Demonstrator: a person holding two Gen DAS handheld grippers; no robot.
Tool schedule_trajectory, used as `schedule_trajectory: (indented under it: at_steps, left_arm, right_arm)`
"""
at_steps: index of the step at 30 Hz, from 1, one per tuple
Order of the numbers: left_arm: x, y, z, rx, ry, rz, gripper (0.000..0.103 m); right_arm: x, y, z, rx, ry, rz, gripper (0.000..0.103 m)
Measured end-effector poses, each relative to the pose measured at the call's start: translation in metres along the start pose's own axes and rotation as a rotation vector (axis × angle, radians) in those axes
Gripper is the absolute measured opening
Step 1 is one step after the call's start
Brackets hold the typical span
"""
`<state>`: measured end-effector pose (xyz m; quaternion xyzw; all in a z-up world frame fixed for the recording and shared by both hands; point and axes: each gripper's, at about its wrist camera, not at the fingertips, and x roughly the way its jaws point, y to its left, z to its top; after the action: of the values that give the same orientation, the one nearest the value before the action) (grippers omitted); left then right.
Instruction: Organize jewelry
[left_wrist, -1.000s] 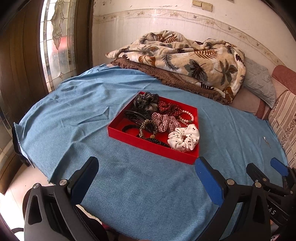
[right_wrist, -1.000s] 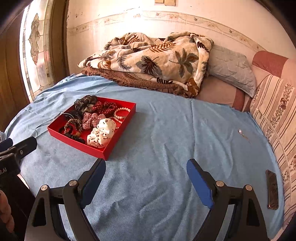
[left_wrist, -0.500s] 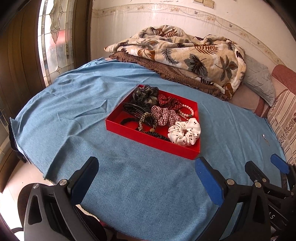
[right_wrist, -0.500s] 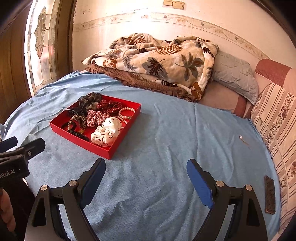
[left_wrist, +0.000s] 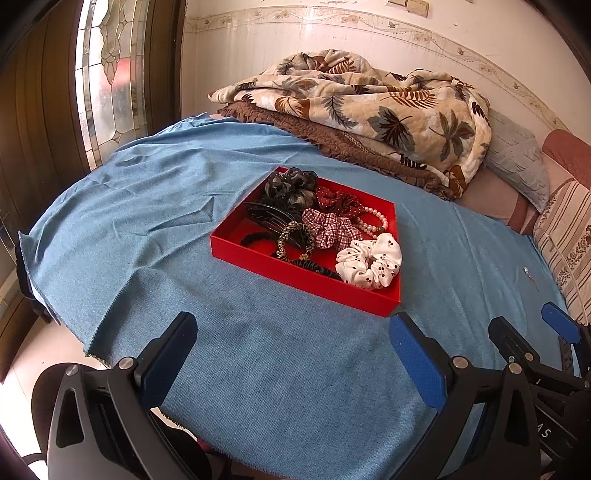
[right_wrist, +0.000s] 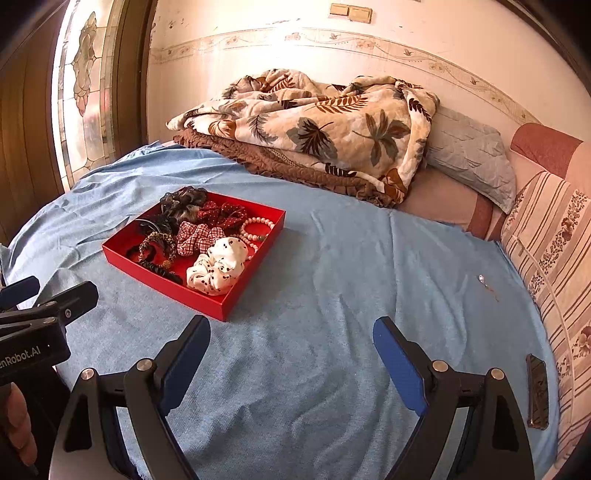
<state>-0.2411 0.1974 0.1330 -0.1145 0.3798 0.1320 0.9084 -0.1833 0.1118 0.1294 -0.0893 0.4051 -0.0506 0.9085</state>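
A red tray (left_wrist: 295, 278) lies on the blue cloth, also in the right wrist view (right_wrist: 162, 282). It holds a white spotted scrunchie (left_wrist: 369, 262), a checked scrunchie (left_wrist: 330, 228), a red dotted one (left_wrist: 338, 199), a dark one (left_wrist: 290, 186), a pearl bracelet (left_wrist: 375, 221), a black comb (left_wrist: 269, 216) and dark hair ties. My left gripper (left_wrist: 291, 354) is open and empty, just in front of the tray. My right gripper (right_wrist: 291, 354) is open and empty, right of the tray. A small shiny trinket (right_wrist: 482, 278) lies on the cloth at the right.
A folded leaf-print blanket (right_wrist: 317, 122) and a grey pillow (right_wrist: 469, 157) lie at the back. A striped cushion (right_wrist: 554, 258) stands at the right. A dark phone (right_wrist: 537, 391) lies near the right edge. The cloth's front-left edge (left_wrist: 92, 347) drops to the floor.
Both grippers have risen and tilted a little; the tray sits slightly higher in the right view. Both stay open. Nothing in the tray has moved.
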Motion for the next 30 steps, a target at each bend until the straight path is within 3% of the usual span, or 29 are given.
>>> schedule_trajectory:
  at_steps: [30]
  left_arm:
    - [0.003,-0.005,-0.007,0.002,0.007,-0.005,0.103]
  right_arm:
    - [0.000,0.010,-0.001,-0.010,-0.007,0.007,0.093]
